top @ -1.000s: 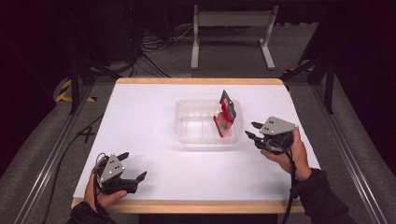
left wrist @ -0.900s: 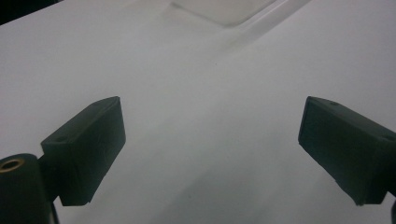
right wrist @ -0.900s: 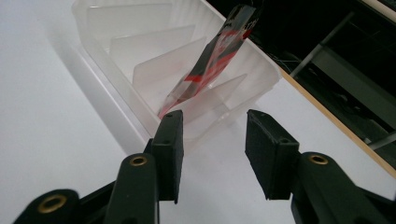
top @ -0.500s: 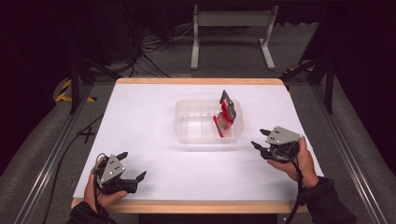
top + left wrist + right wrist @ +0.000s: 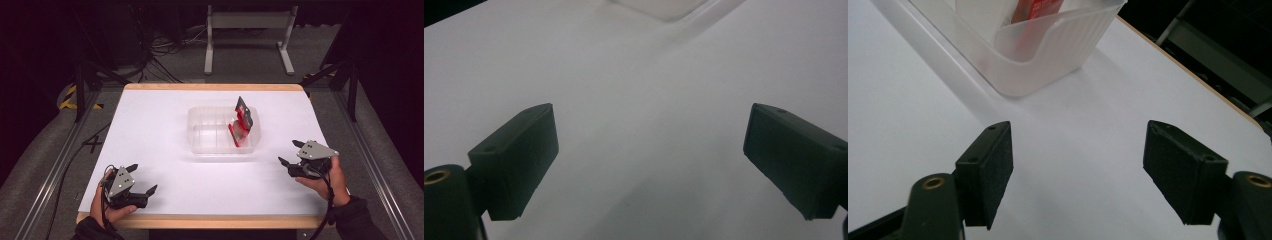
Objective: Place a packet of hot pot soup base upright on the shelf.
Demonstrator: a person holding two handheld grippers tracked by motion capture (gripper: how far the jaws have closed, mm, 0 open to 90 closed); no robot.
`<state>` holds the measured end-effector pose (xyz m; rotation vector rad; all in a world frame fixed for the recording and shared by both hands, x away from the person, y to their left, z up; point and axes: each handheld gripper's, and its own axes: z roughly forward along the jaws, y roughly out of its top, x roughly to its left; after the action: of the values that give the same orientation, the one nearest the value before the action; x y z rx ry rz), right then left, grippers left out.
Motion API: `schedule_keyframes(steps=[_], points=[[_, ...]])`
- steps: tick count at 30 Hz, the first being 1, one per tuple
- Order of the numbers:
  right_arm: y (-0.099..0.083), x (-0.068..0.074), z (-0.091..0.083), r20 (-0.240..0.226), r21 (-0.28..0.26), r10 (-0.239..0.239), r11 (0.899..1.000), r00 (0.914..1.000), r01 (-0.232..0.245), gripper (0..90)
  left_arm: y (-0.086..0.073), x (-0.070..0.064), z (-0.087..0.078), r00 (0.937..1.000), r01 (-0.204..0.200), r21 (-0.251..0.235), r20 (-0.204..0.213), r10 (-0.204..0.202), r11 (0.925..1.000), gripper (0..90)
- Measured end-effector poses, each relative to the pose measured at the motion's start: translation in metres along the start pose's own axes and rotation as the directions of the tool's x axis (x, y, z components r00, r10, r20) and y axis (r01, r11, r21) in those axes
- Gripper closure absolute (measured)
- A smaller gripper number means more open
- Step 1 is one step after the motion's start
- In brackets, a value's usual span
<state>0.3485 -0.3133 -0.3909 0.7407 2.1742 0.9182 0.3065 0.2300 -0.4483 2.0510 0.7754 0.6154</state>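
Note:
A clear plastic bin [image 5: 210, 131] stands in the middle of the white table [image 5: 155, 125], and its ribbed corner [image 5: 1048, 50] appears in the right gripper view. Red and black packets [image 5: 242, 125] lean upright against its right wall; the red packet [image 5: 1040, 7] is seen through the plastic. My left gripper [image 5: 141, 179] rests open near the front left edge, jaws wide over bare table [image 5: 649, 150]. My right gripper [image 5: 290, 153] sits open at the front right, a short way from the bin, nothing between its jaws [image 5: 1078, 175].
The table has a wooden rim [image 5: 215, 221] along its front. Black rails [image 5: 365, 150] run down both sides of the table. A grey metal stand [image 5: 250, 35] and cables [image 5: 160, 55] lie on the floor behind it.
My right gripper has drawn back from the bin toward the front right of the table and lowered. The left gripper has stayed in place.

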Motion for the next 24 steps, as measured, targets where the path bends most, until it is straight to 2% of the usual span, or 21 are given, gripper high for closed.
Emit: schedule_keyframes(steps=[7, 13, 19, 24], points=[[-0.015, 0.003, -0.008, 0.015, -0.046, -0.022, 0.999, 0.9997, 0.022, 26.4, 0.0, 0.001, -0.001, 1.0, 0.001, -0.003, -0.009, -0.001, 1.0, 7.8], [-0.025, 0.005, -0.011, 0.015, -0.034, -0.018, 0.999, 0.9997, 0.018, 21.9, -0.001, 0.003, -0.002, 0.9998, 0.007, -0.005, -0.017, -0.007, 1.0, 6.8], [-0.034, 0.004, -0.015, 0.026, -0.046, 0.012, 0.999, 0.9996, -0.01, 18.1, -0.003, 0.005, -0.003, 0.9997, 0.012, -0.008, -0.023, -0.012, 0.9999, 6.7], [-0.046, 0.004, -0.019, 0.043, -0.069, 0.067, 0.996, 0.9968, -0.064, 13.4, -0.003, 0.007, -0.003, 0.9993, 0.006, -0.008, -0.036, -0.006, 1.0, 6.7]])
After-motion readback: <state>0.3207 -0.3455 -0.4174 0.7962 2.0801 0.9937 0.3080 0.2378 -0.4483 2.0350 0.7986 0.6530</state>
